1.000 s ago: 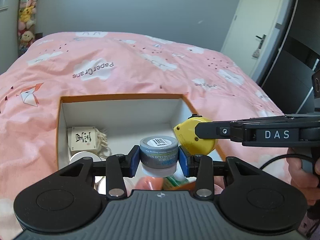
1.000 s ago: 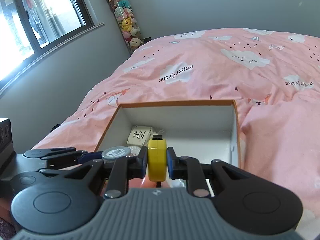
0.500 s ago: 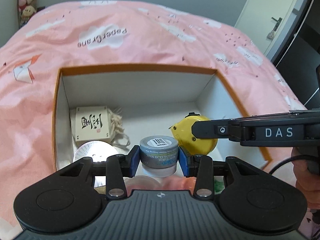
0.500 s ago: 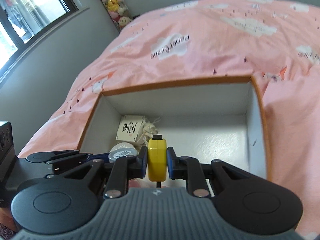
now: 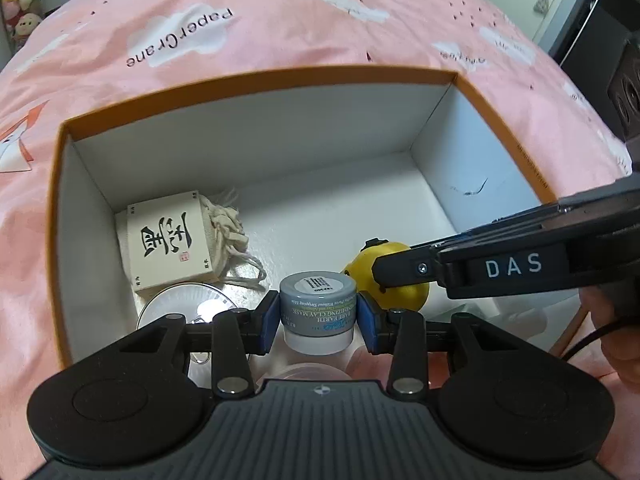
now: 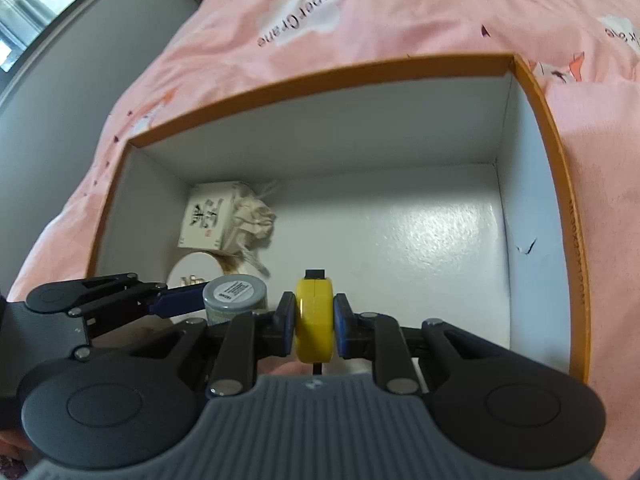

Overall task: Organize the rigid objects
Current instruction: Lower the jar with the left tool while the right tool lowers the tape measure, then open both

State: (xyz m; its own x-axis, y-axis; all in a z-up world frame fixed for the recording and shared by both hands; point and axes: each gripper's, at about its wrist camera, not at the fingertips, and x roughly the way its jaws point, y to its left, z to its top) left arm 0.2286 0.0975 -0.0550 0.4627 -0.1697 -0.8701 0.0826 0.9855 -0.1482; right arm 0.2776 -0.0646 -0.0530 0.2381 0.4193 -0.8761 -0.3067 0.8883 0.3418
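My left gripper [image 5: 318, 316] is shut on a grey clay-mask jar [image 5: 317, 304], held upside down over the near part of an orange-rimmed white box [image 5: 256, 80]. My right gripper [image 6: 314, 322] is shut on a yellow tape measure [image 6: 314, 320], held just right of the jar inside the box [image 6: 320, 76]. The tape measure [image 5: 400, 292] and the right gripper's arm show at right in the left wrist view. The jar [image 6: 234, 294] and the left gripper's arm show at left in the right wrist view.
In the box's left part lie a cream cloth pouch with black calligraphy [image 5: 166, 248] and a round silver lid [image 5: 180, 308]; both also show in the right wrist view, pouch [image 6: 208, 220] and lid [image 6: 192, 270]. The box sits on a pink bedspread [image 5: 280, 20]. The box floor [image 6: 400, 240] at right is bare.
Both grippers have moved forward and down into the box with their objects still held. The box now fills both views.
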